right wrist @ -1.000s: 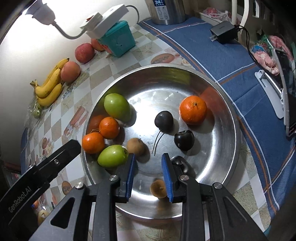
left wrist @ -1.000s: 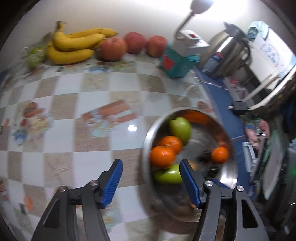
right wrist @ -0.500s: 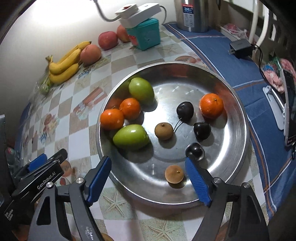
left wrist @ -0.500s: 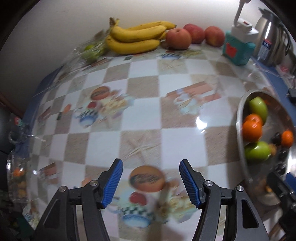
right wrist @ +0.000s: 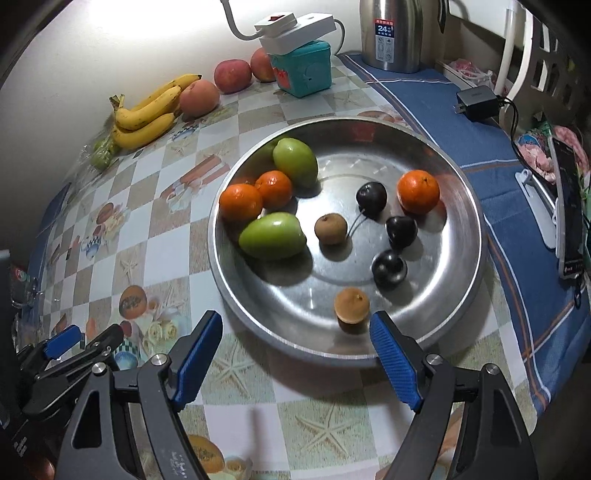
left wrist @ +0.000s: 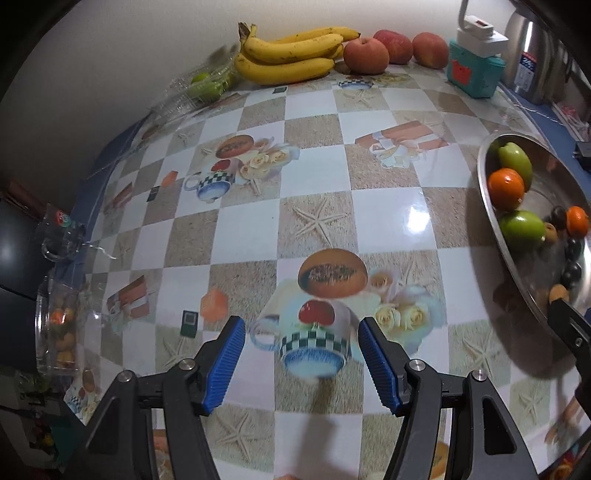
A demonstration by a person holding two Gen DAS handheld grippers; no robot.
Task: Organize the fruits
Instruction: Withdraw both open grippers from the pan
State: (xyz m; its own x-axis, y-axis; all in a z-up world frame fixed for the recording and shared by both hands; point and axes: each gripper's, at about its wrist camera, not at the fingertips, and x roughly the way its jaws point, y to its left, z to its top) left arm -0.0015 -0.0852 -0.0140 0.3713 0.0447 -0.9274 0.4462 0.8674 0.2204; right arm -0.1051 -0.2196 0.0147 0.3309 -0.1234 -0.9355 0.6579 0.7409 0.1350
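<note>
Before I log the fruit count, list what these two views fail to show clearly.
- Green fruits in clear packaging, left wrist view: blurred and wrapped, so their number is unclear.
- Metal bowl, left wrist view: cut off by the right edge; its far side is unseen.
- Glass container, left wrist view: at the dim left edge, contents unreadable.
- Kettle, right wrist view: top cut off by the frame.
</note>
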